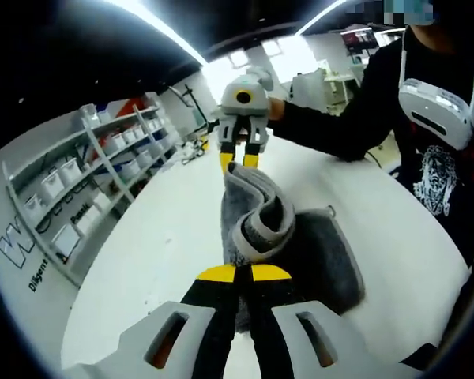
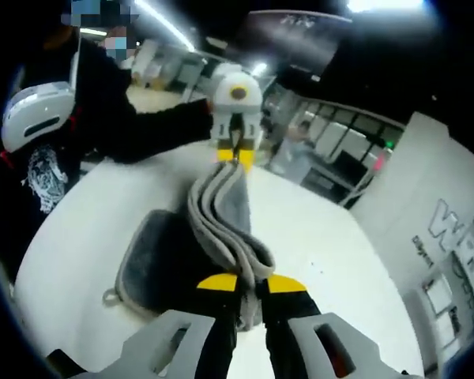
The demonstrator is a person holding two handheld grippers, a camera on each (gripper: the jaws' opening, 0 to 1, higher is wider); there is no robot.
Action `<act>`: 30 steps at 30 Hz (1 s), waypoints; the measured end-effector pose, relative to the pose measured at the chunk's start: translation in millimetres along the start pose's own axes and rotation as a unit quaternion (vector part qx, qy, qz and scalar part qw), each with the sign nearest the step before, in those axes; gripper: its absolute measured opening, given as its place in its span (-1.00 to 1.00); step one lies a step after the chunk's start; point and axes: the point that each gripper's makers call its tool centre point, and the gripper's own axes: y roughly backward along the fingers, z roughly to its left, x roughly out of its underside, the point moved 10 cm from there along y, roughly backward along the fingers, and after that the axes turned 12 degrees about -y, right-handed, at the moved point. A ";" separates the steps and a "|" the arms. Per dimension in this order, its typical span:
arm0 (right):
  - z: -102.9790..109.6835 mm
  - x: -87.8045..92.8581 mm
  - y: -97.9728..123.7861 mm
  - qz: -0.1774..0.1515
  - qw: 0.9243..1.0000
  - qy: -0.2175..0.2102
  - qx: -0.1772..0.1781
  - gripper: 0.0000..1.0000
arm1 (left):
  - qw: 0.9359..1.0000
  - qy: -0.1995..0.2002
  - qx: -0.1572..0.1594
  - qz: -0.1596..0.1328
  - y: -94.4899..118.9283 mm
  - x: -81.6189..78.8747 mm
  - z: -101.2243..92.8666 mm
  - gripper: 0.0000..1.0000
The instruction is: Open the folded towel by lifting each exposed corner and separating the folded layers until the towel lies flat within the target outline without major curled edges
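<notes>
Clearly both tongs are clenched on the grey towel [image 1: 276,237], each pinching an opposite end of a lifted fold. In the left gripper view, the left tongs [image 1: 235,273] grip the near edge while the right tongs [image 1: 240,160] hold the far end, raised above the white bench [image 1: 158,260]. In the right gripper view the right tongs [image 2: 252,283] bite the layered edge and the left tongs [image 2: 237,156] hold the other end. The remainder of the towel lies flat on the bench beneath the lifted part, with a small hanging loop [image 2: 110,298] at one corner.

To do this step well, I judge the two ends should be drawn apart evenly and carried over the resting part, keeping the layers taut so none curls under, then lowered together.

Beyond the bench stand shelves [image 1: 103,174] holding white bins, under long ceiling lights [image 1: 162,28]. A person in dark clothes stands just beside the bench.
</notes>
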 end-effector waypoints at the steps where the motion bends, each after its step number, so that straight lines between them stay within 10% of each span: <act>1: -2.9 -1.4 0.4 -0.008 1.000 0.003 0.013 -0.88 | 1.000 -0.001 -0.005 0.000 0.3 0.5 1.3 -0.95; 30: -30.5 1.6 -11.0 -0.015 0.999 -0.025 0.021 -0.89 | 0.996 0.028 -0.083 -0.002 -1.1 18.4 27.8 -0.95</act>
